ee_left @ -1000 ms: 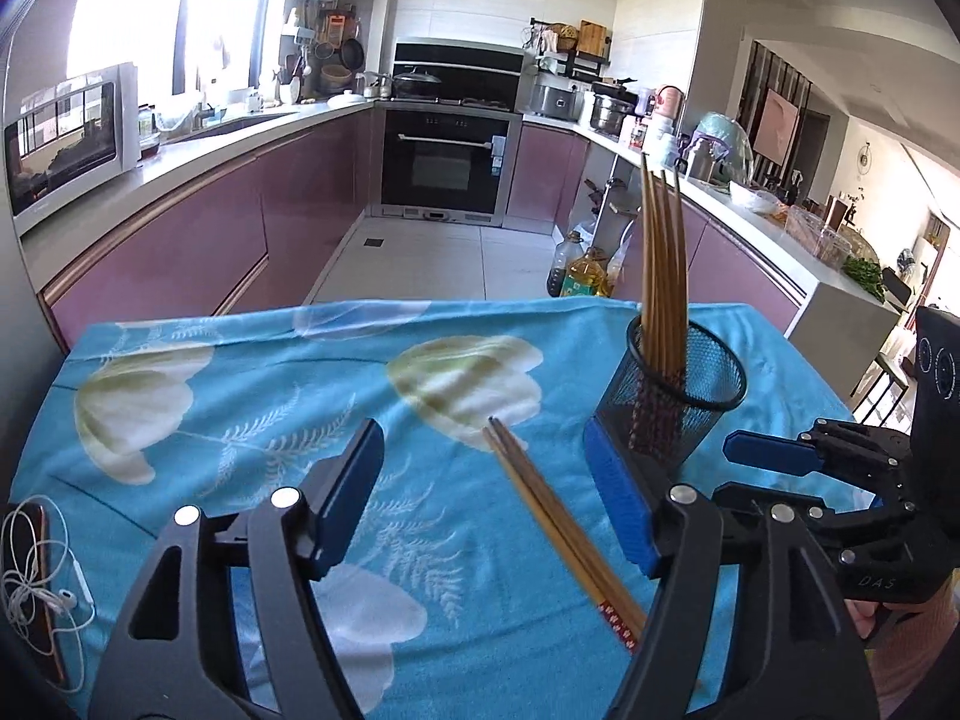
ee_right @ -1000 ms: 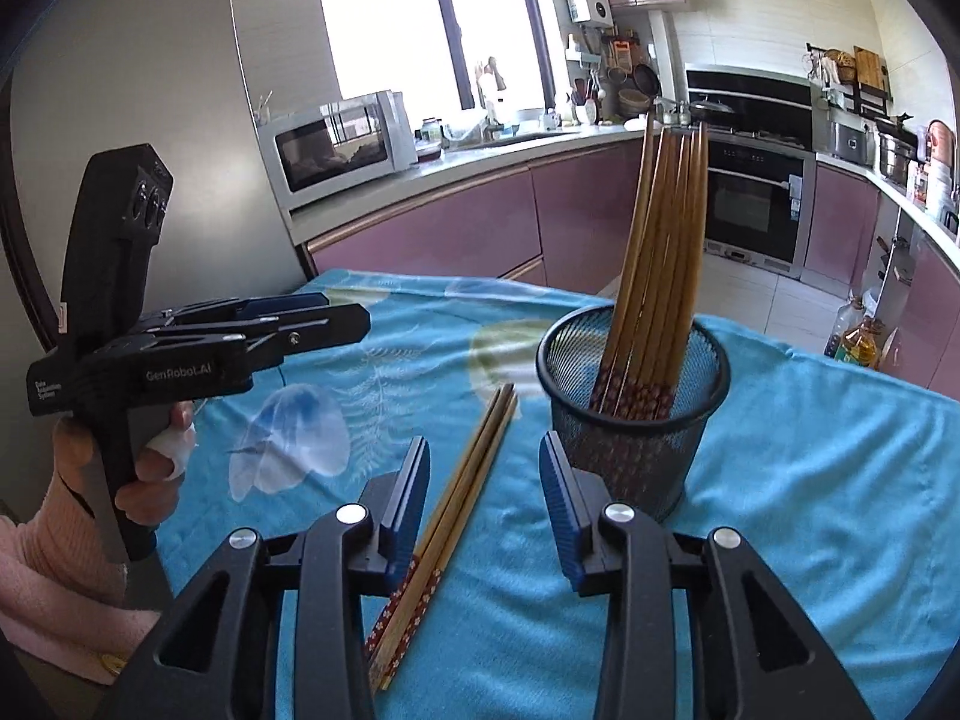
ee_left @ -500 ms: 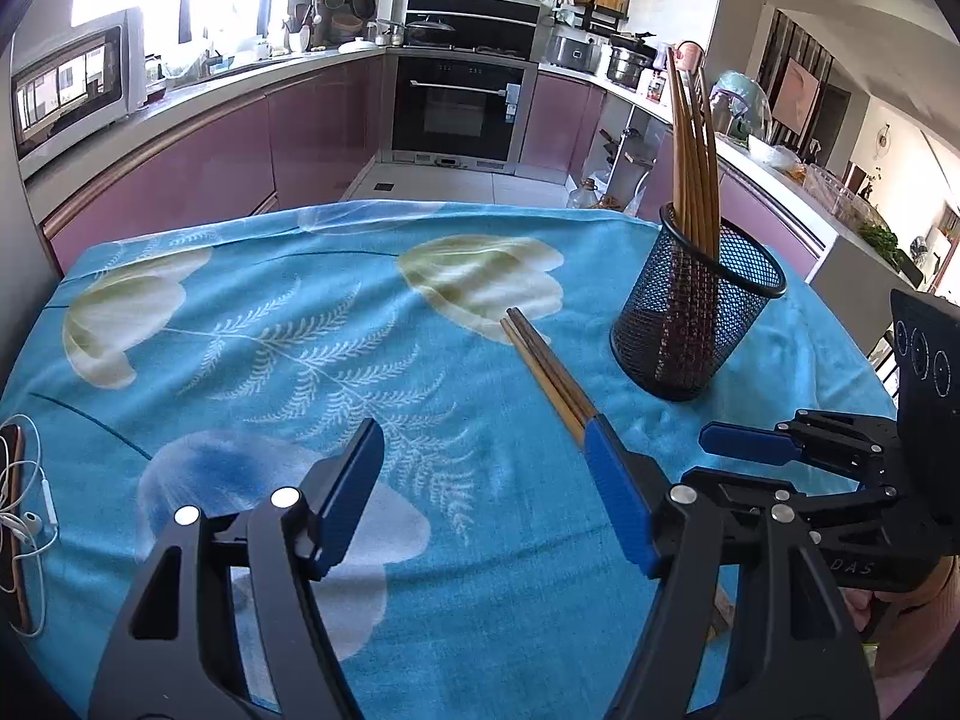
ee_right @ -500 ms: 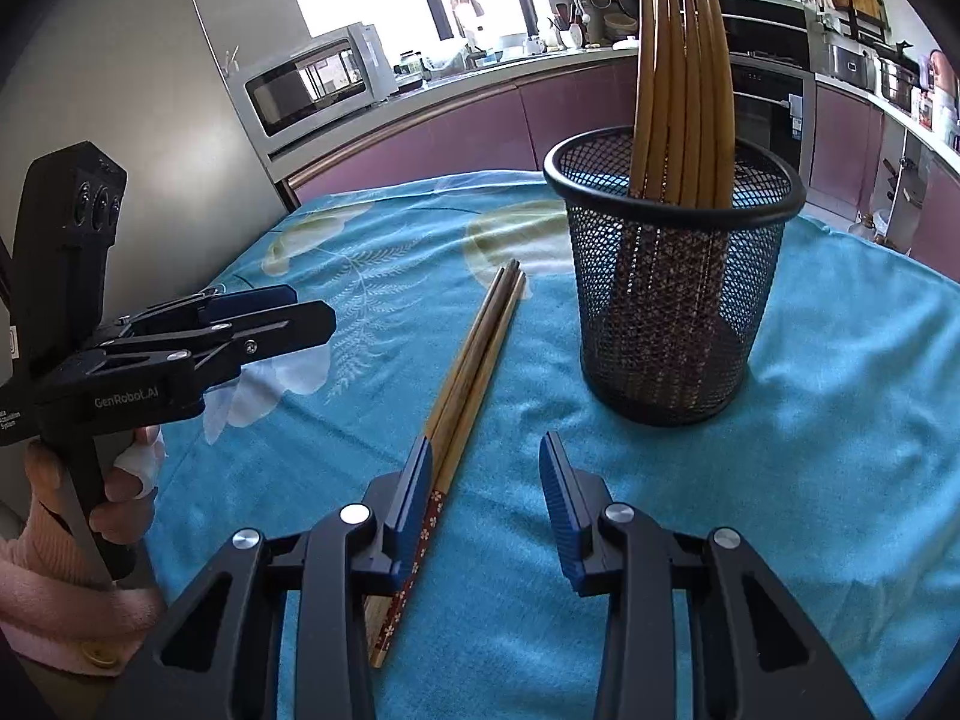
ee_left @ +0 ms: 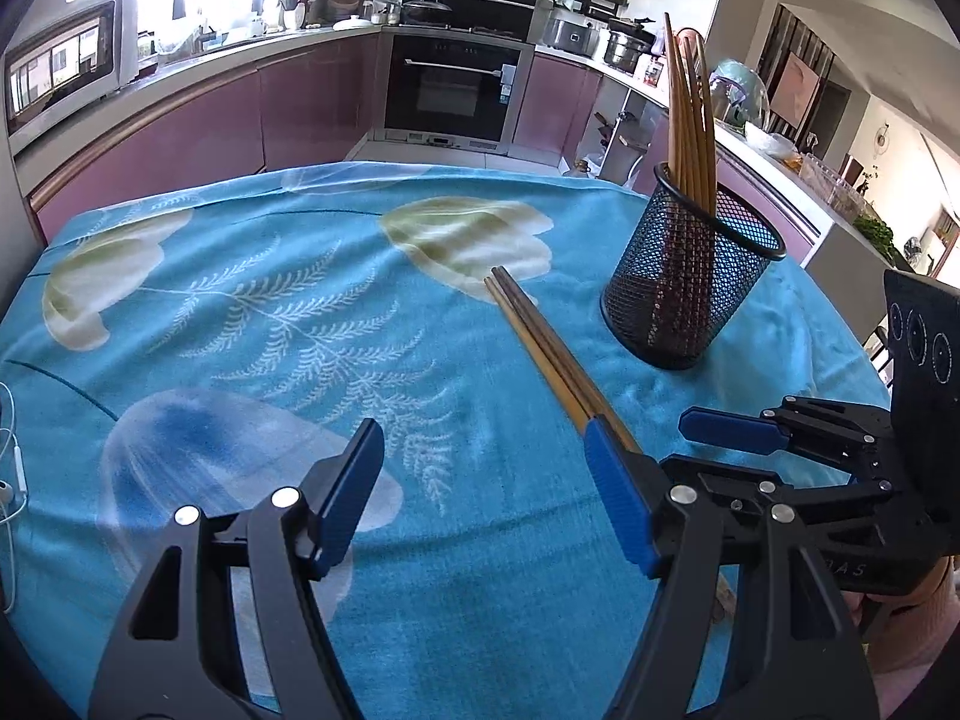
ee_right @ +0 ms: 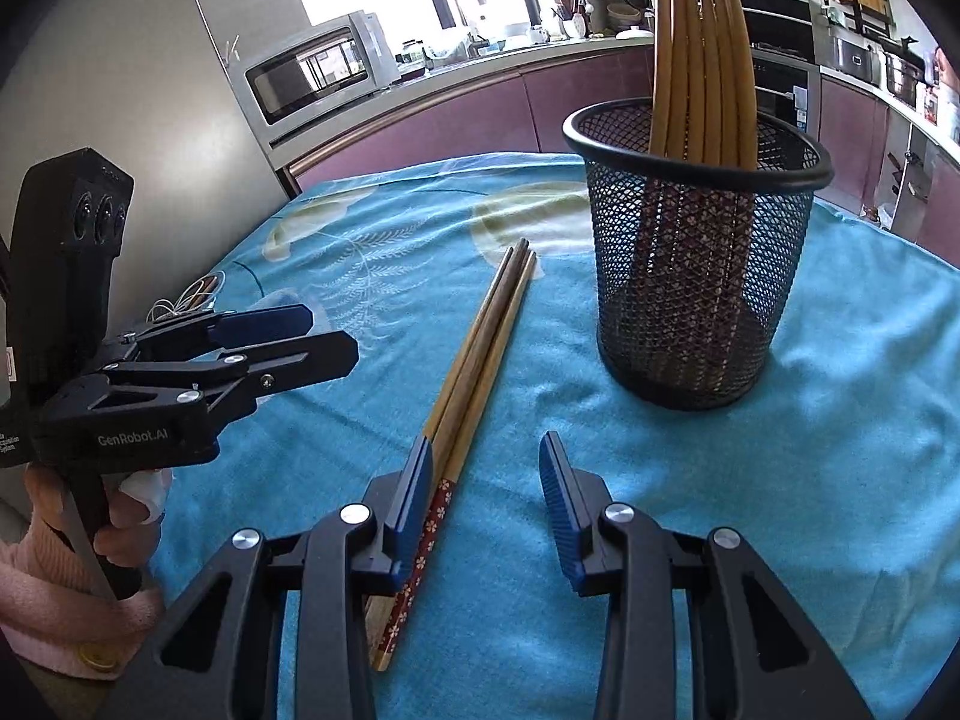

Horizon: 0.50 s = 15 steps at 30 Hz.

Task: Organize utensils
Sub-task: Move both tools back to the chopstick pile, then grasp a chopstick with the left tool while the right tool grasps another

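The right wrist view alone shows the decorated ends of the loose chopsticks [ee_right: 474,360]: red with small flowers, lying nearest the camera, just inside the left pad of the right claw [ee_right: 486,480]. The left wrist view hides those ends behind the left claw's own right finger. Only the right view shows a hand [ee_right: 129,516] with a pink sleeve gripping the left claw's handle; only the left view shows a white earphone cable [ee_left: 12,468] at the worktop's edge.

The loose chopsticks lie flat on the blue flowered cloth [ee_left: 240,312] covering the worktop, bundled side by side, long axis running from the claws away toward the kitchen, plain tips farthest off. They lie near the black mesh holder [ee_right: 696,276], not touching it. More chopsticks [ee_right: 702,48] stand upright in that holder, patterned ends down, tips cut off by the frame's top.

The left claw [ee_left: 486,492] stands wide over bare cloth, gripping nothing. The right claw is narrower, parted, empty; whether its left pad touches the chopsticks is hard to tell.
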Each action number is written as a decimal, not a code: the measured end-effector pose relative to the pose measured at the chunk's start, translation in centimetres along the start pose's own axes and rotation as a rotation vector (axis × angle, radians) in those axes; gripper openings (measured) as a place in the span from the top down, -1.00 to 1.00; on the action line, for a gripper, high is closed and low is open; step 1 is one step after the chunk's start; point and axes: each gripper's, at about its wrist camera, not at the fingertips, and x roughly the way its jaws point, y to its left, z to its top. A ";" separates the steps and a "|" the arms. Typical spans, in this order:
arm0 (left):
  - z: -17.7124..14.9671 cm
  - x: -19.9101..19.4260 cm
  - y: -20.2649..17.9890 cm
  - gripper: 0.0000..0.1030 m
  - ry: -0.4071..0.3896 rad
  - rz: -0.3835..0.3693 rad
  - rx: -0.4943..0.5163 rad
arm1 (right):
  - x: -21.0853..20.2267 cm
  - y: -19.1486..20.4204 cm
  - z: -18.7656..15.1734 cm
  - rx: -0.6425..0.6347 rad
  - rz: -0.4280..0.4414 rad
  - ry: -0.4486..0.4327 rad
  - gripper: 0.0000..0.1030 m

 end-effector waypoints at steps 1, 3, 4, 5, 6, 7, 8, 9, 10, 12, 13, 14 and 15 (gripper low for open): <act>0.0 0.0 0.0 -0.33 0.000 -0.001 0.001 | 0.1 0.0 0.0 -0.001 -0.001 0.001 0.31; -0.1 0.1 -0.1 -0.33 0.002 -0.002 0.003 | 0.2 0.1 0.1 -0.001 -0.004 0.001 0.31; -0.1 0.1 -0.2 -0.33 0.003 -0.004 0.004 | 0.2 0.1 0.1 -0.001 -0.007 0.002 0.31; -0.2 0.2 -0.2 -0.33 0.004 -0.004 0.006 | 0.3 0.1 0.2 0.000 -0.011 0.005 0.31; -0.2 0.2 -0.3 -0.33 0.006 -0.003 0.007 | 0.6 0.2 0.2 0.000 -0.014 0.009 0.31; -0.2 0.3 -0.3 -0.33 0.008 -0.006 0.006 | 0.7 0.2 0.2 0.001 -0.014 0.014 0.31; -0.2 0.4 -0.3 -0.33 0.009 -0.007 0.007 | 0.8 0.3 0.2 0.001 -0.015 0.018 0.31; -0.2 0.4 -0.4 -0.33 0.010 -0.006 0.009 | 0.9 0.3 0.2 0.000 -0.018 0.020 0.31; -0.2 0.5 -0.5 -0.33 0.012 -0.006 0.010 | 0.9 0.3 0.3 -0.001 -0.019 0.019 0.31; -0.3 0.8 -0.6 -0.33 0.017 -0.010 0.012 | 0.9 0.3 0.3 -0.004 -0.021 0.021 0.31; -0.3 0.8 -0.6 -0.33 0.021 -0.008 0.014 | 0.9 0.3 0.3 -0.004 -0.023 0.022 0.31; -0.3 0.9 -0.7 -0.33 0.025 -0.008 0.017 | 1.0 0.3 0.3 -0.004 -0.024 0.023 0.32; -0.4 1.0 -0.8 -0.33 0.030 -0.009 0.021 | 1.0 0.3 0.3 -0.004 -0.026 0.024 0.32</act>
